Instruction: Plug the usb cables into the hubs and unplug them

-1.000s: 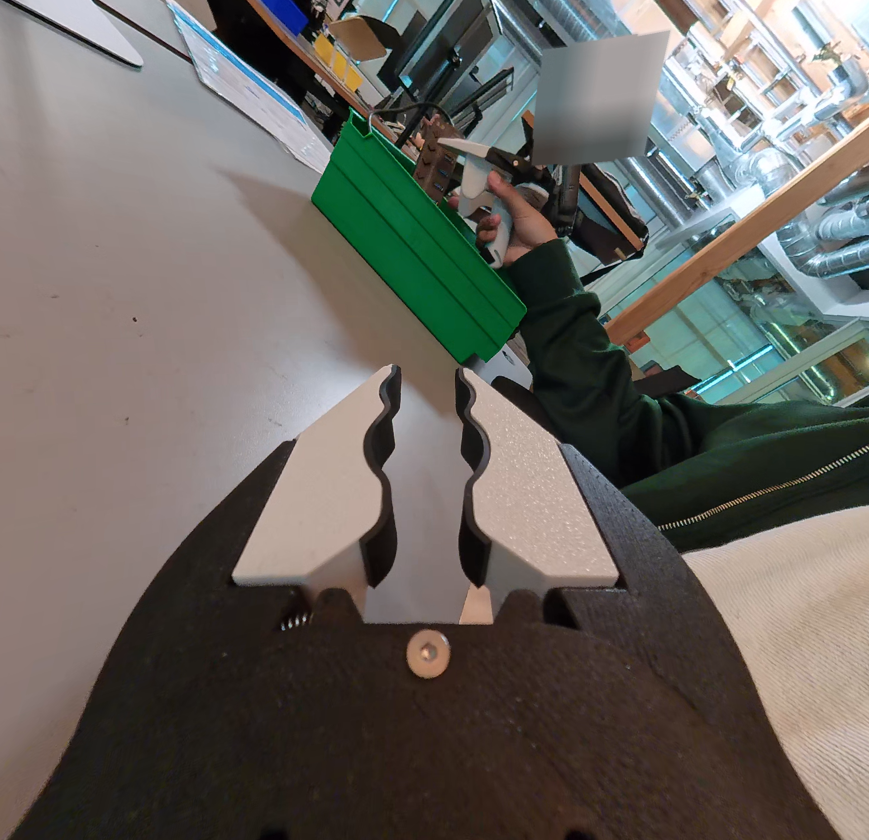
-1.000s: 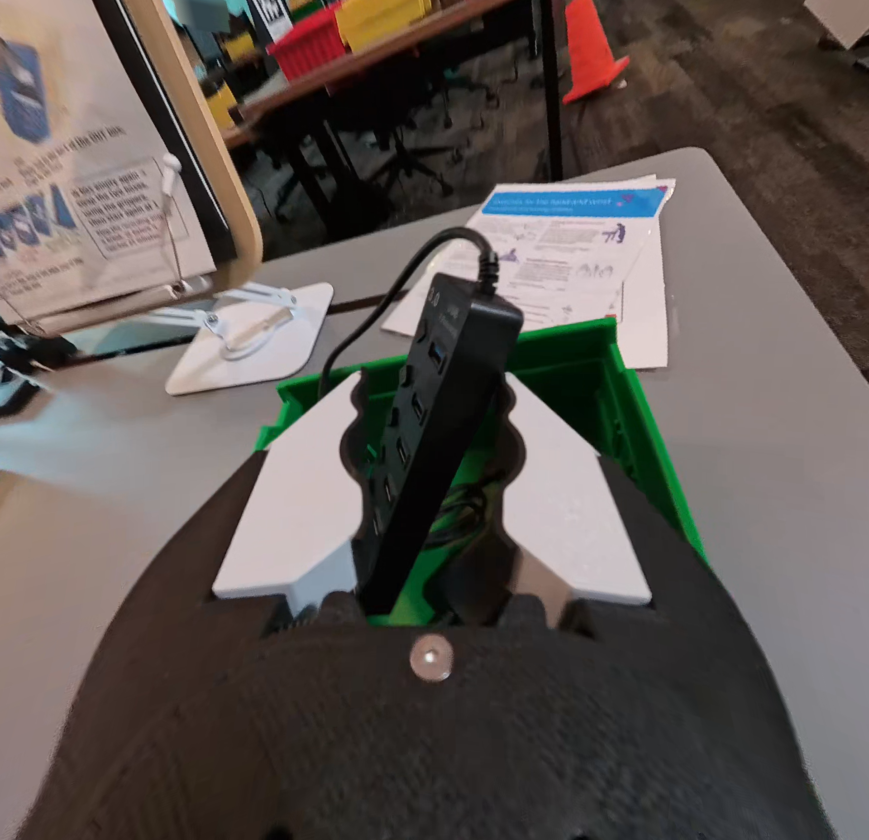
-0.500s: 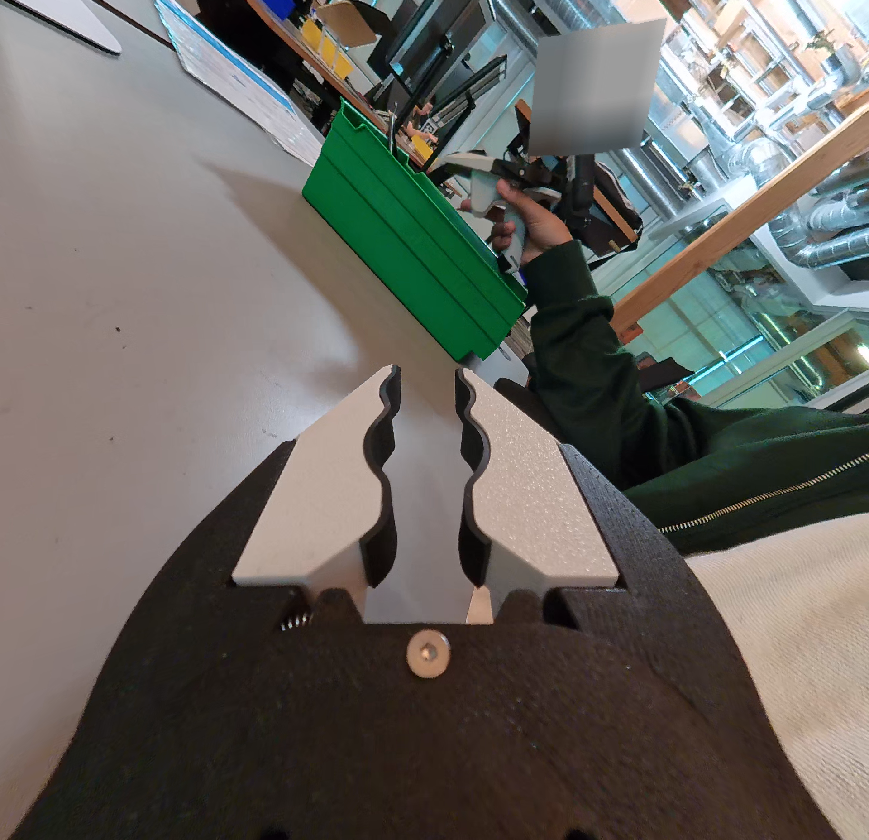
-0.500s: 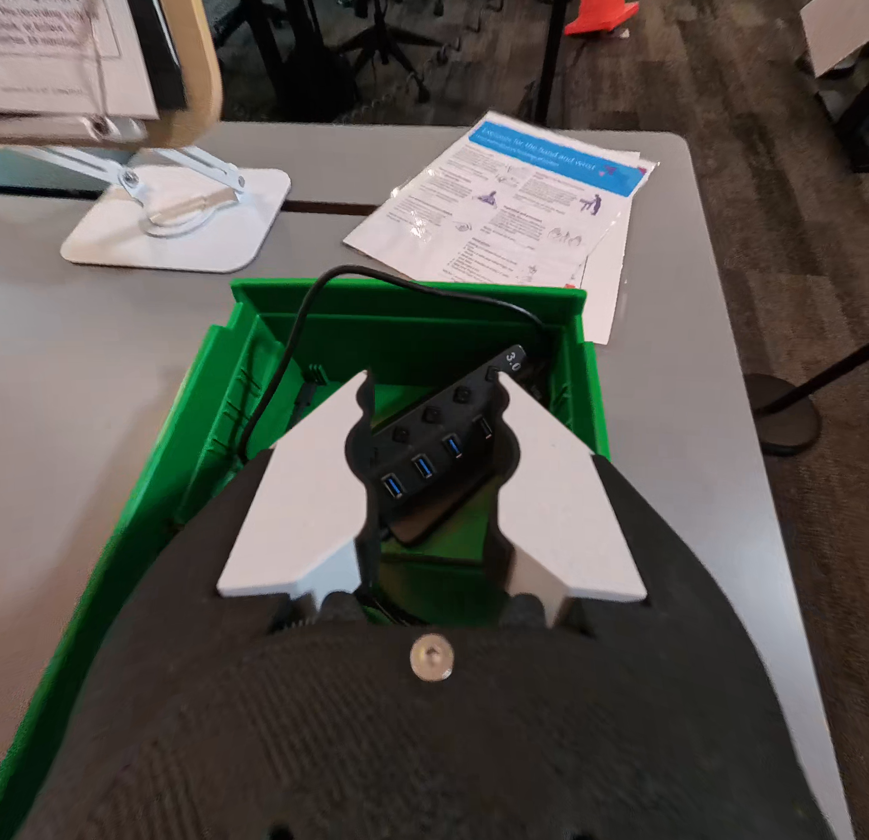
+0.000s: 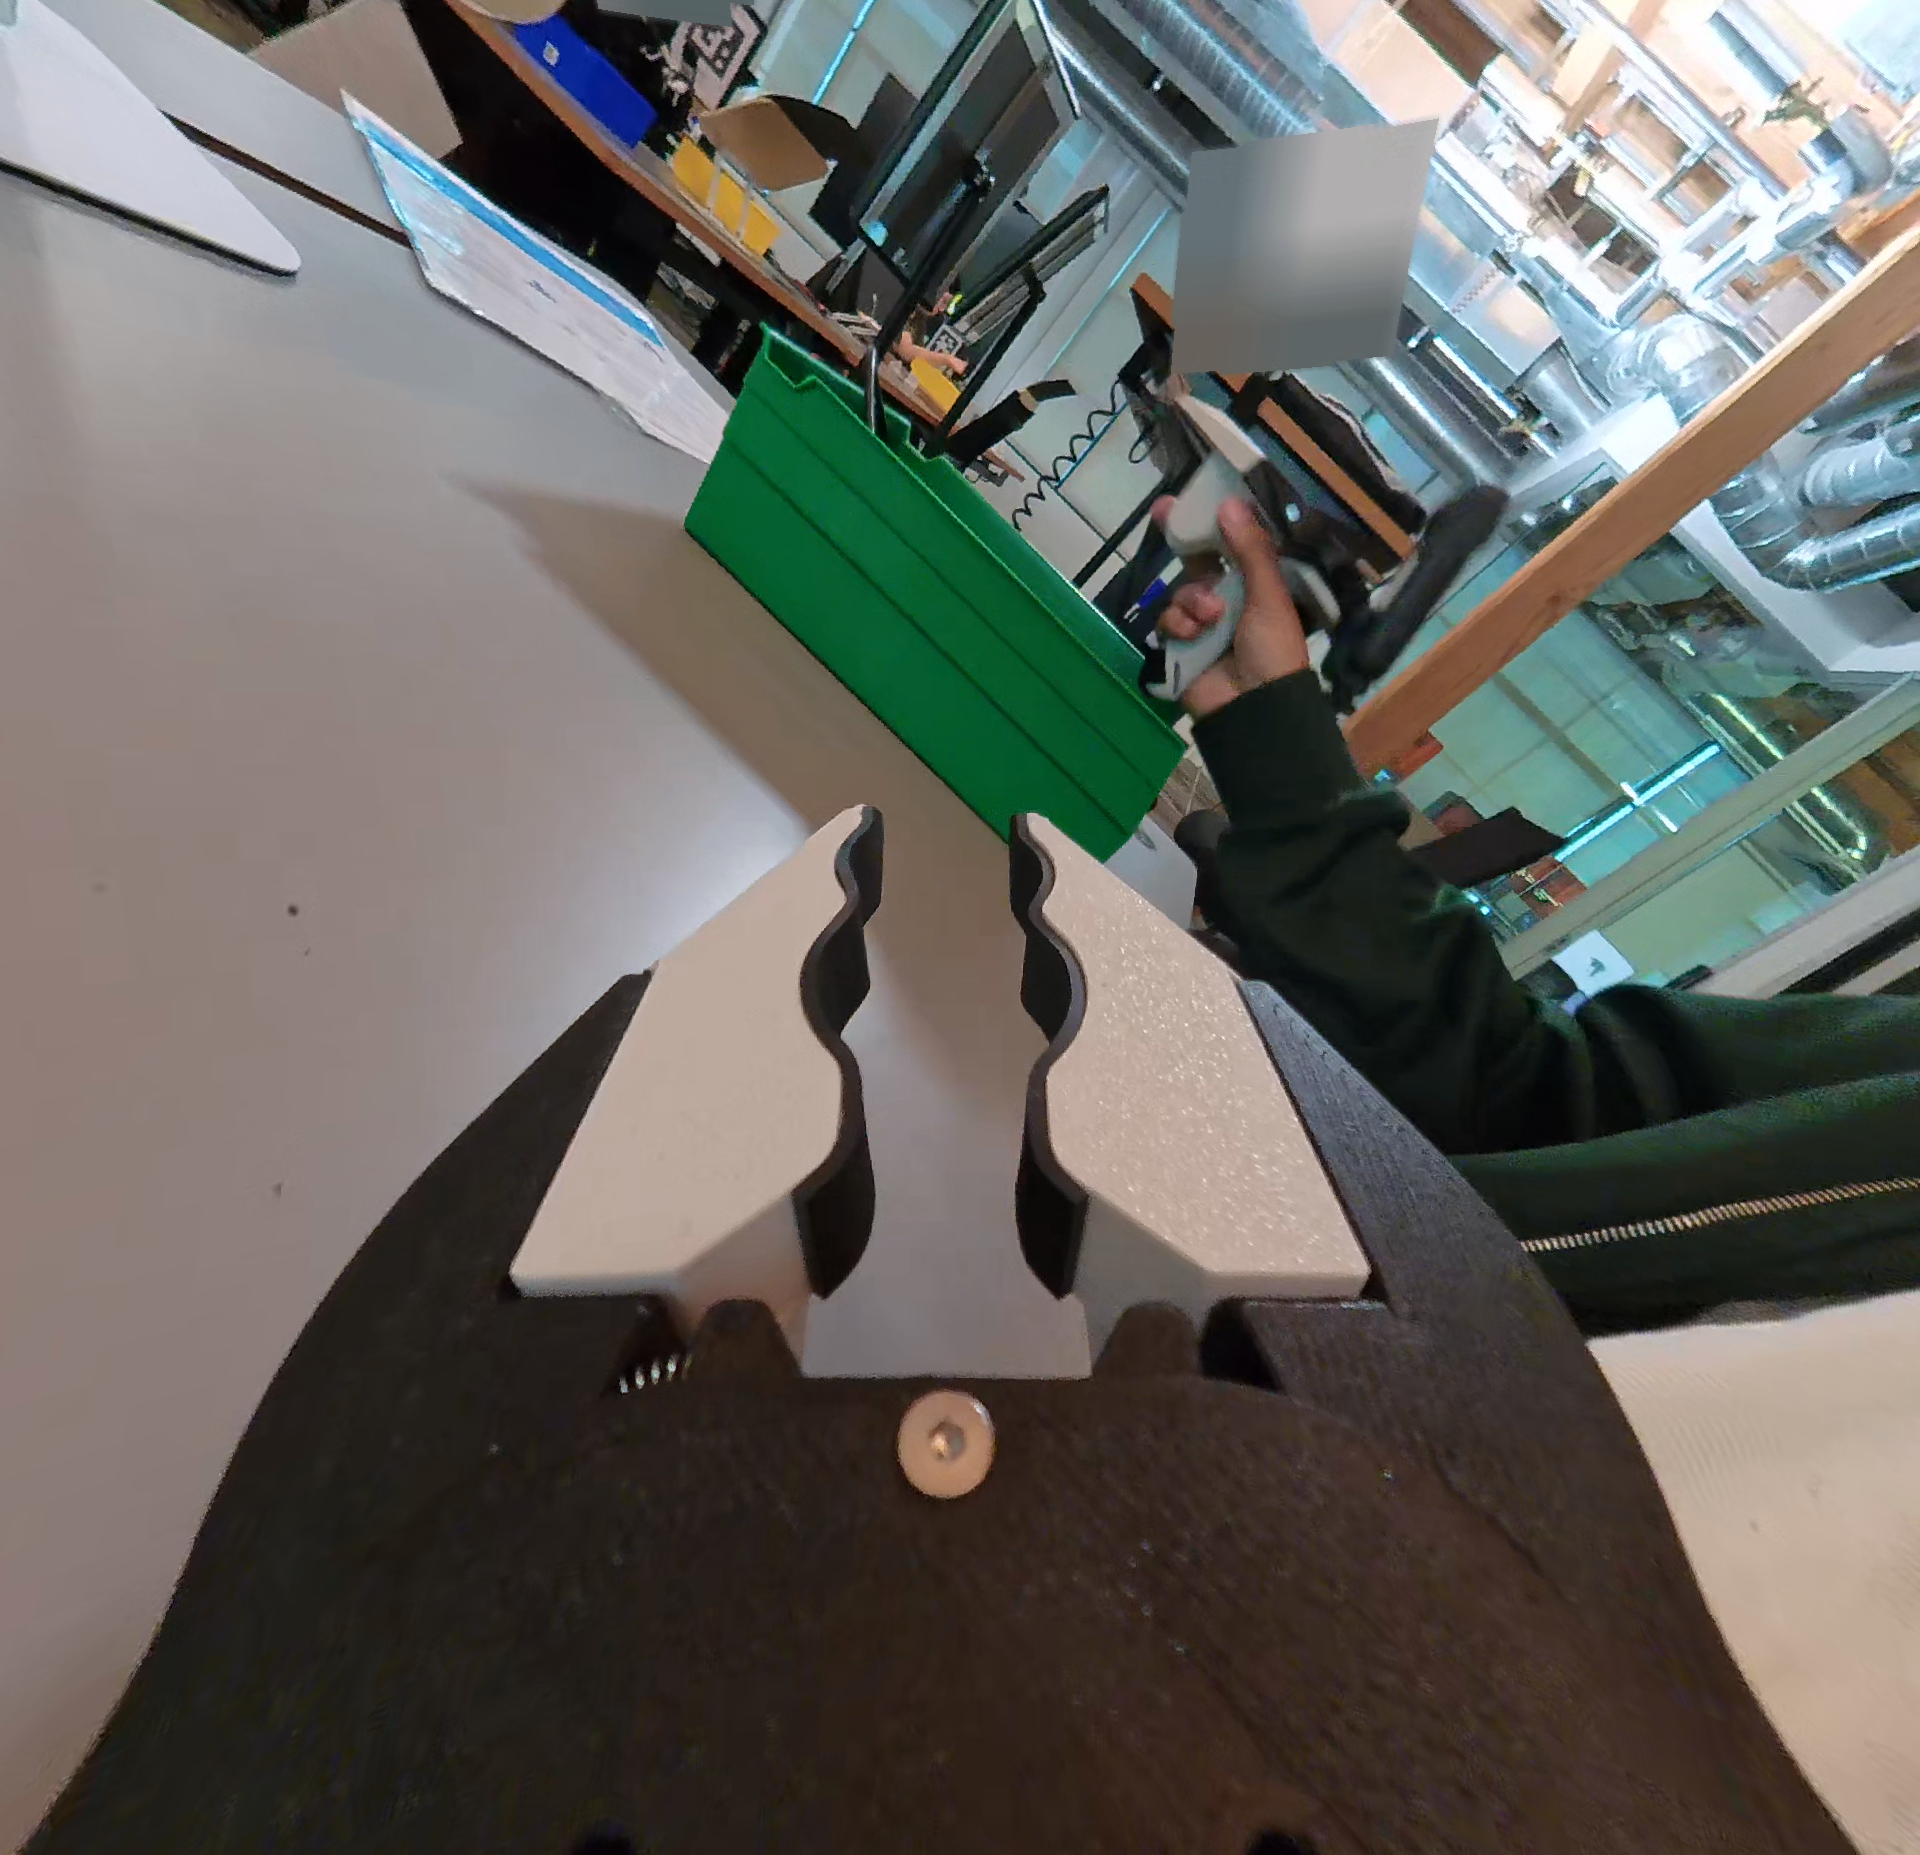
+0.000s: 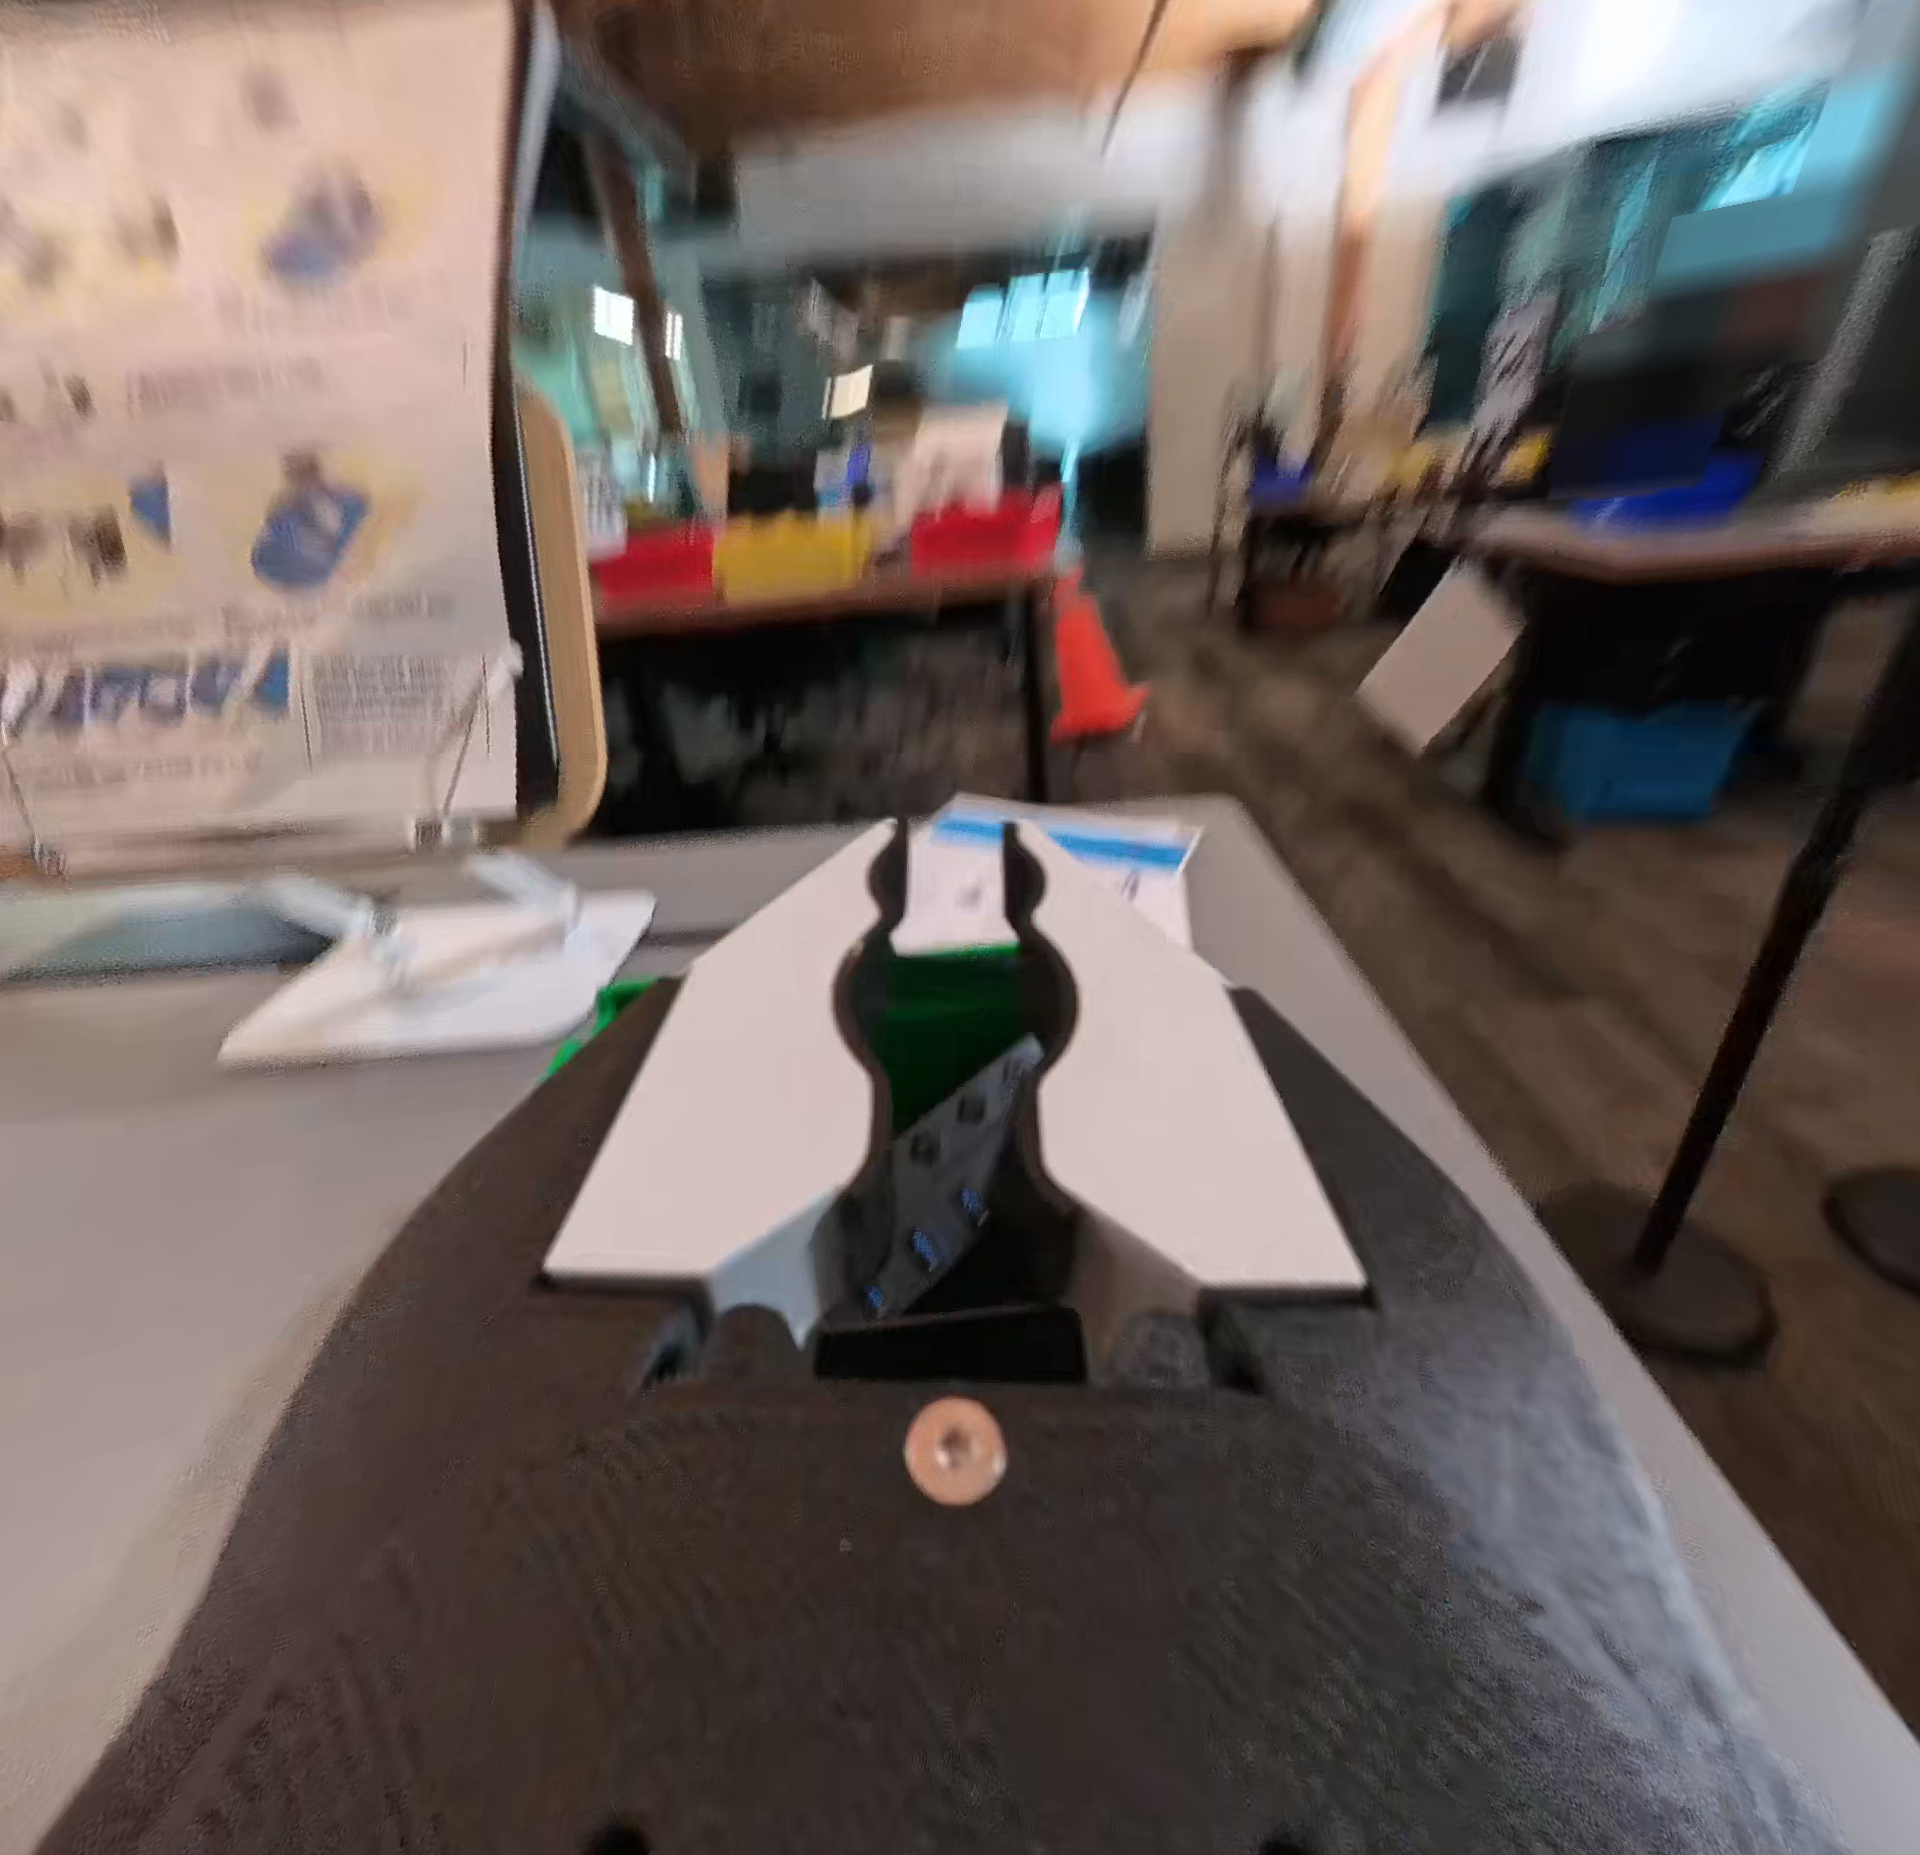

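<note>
- The room was a large workshop with exposed ducting, timber beams and glazed partitions; farther benches carried red and yellow bins, and an orange cone (image 6: 1091,662) stood on the dark floor.
- The grey tabletop (image 5: 312,662) was matt and flat. It carried a white stand base at the far left and printed sheets (image 5: 530,288) beyond the bin.
- The green bin (image 5: 914,600) sat on the tabletop near its right edge. It served as the store for the task items, judging by its contents.
- The right hand-held gripper (image 6: 951,834) was raised above the bin; its jaws stood slightly apart and gripped nothing. The right wrist view was heavily blurred. In the left wrist view a hand (image 5: 1236,610) held its handle just right of the bin.
- The left hand-held gripper (image 5: 945,829) lay low over the tabletop, near the person and apart from the bin. Its jaws were partly open and empty, apparently idle in reserve.
- The black USB hub (image 6: 935,1192) lay tilted inside the bin, blue ports facing up, directly below the right hand-held gripper.
- A black cable (image 5: 883,392) rose over the bin's far rim. No plug could be seen.
</note>
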### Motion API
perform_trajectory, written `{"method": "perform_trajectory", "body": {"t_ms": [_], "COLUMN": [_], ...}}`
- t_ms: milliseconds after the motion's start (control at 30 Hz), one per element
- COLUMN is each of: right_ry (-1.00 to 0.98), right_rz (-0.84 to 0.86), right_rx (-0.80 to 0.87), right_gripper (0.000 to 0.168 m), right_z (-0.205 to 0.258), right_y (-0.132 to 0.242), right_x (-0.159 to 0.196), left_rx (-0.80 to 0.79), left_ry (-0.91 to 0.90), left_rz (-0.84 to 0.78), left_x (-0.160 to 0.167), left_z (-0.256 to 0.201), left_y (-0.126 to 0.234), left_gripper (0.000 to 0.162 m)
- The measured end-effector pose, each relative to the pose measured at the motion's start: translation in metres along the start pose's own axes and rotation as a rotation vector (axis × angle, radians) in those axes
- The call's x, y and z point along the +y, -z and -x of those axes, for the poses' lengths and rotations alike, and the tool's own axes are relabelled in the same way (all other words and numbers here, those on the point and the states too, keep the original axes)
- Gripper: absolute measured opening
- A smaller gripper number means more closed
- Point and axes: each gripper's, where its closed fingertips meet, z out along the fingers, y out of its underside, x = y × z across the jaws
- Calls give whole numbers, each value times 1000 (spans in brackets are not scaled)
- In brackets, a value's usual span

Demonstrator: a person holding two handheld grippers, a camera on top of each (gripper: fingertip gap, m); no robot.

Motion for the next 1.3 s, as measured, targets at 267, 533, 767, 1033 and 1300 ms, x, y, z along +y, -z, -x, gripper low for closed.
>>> {"method": "perform_trajectory", "body": {"t_ms": [267, 533, 767, 1033, 1300], "right_ry": [294, 112, 35, -137, -206], "right_rz": [-101, 419, 457, 442, 411], "right_rx": [288, 271, 229, 198, 57], "right_gripper": [0, 48, 74, 74, 49], "right_z": [-30, -68, -81, -104, -80], "right_y": [136, 161, 124, 110, 95], "right_x": [18, 118, 133, 133, 131], "left_rx": [10, -430, -493, -424, -430], "left_ry": [-117, -636, -539, -479, -476], "left_rz": [34, -163, -119, -103, -83], "left_x": [-10, -68, -70, -65, -59], "left_z": [5, 27, 53, 52, 50], "left_y": [-23, 24, 27, 28, 32], "left_gripper": [24, 23, 20, 20, 19]}}
